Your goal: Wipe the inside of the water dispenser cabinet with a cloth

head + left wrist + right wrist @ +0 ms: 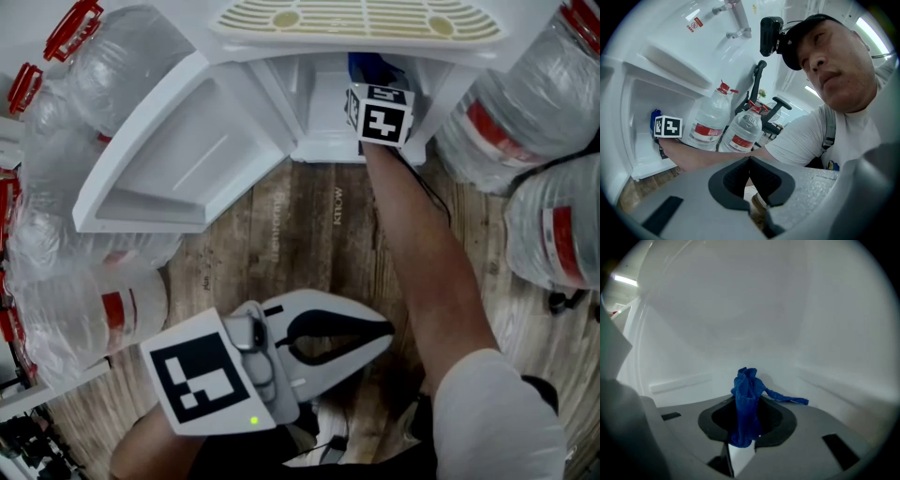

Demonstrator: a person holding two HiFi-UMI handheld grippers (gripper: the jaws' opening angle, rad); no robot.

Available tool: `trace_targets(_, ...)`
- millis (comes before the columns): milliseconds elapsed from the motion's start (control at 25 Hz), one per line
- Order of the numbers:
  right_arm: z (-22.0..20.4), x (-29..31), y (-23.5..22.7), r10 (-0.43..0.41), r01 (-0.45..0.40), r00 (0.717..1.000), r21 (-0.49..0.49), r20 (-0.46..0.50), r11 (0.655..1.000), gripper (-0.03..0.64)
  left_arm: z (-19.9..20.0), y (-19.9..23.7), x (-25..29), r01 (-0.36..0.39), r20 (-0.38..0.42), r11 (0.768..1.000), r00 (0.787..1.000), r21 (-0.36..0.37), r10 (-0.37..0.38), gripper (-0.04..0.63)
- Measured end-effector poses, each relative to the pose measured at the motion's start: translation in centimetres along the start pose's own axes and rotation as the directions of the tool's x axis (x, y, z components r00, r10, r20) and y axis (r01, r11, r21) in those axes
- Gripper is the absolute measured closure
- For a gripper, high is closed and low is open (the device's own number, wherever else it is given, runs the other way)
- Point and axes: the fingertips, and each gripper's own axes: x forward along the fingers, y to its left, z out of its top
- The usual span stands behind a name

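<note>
Cloth in the cabinet, right gripper pinching it.
Nearest, we hold the left gripper (382, 333) over the floor (309, 225), jaws pressed together on nothing. Farther on, our right gripper (742, 442) sits inside the open cabinet (319, 142) and clamps the bunched blue cloth (746, 399) near the white back wall. Bottles (525, 131) flank the cabinet.

The cloth (746, 397) is blue, the cabinet (740, 310) white, and the clear water bottles (707, 123) carry red labels.
</note>
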Motion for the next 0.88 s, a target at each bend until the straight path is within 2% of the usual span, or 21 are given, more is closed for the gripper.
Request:
trace_targets(120,4.2,-0.9,1.9,0.035,-0.033,0.994,-0.015,0.107,0.999,0.529,0.1,0.1,0.0,-0.005,0.0,1.0,1.0,0.002,0.005,0.592)
trace_targets(240,8.6,-1.3,4.5,0.102,-0.087,0.974,-0.08,0.203,0.993,0.529,0.0,-0.1,0.1,-0.004,-0.004,1.0,1.0,0.004,0.004,0.592)
trace_targets(400,10.1,-0.2,5.4,0.124,-0.103,0.967,-0.101,0.224,0.99,0.529,-0.3,-0.1,-0.1,-0.017,-0.012,1.0,1.0,0.005,0.017,0.592)
trace_targets(480,8.5,0.4,5.4,0.125,-0.105,0.975,-0.113,0.185,0.988,0.531,-0.5,-0.2,-0.3,-0.023,-0.013,1.0,1.0,0.001,0.023,0.592)
trace_targets(640,2.4,1.8,4.1,0.088,-0.086,0.996,-0.078,0.029,0.993,0.531,-0.5,-0.2,-0.4,-0.021,-0.014,1.0,1.0,-0.002,0.021,0.592)
trace_targets(880,-4.0,2.6,3.0,0.096,-0.105,0.983,-0.05,-0.157,0.993,0.531,-0.6,-0.2,-0.4,-0.016,-0.013,1.0,1.0,-0.006,0.016,0.592)
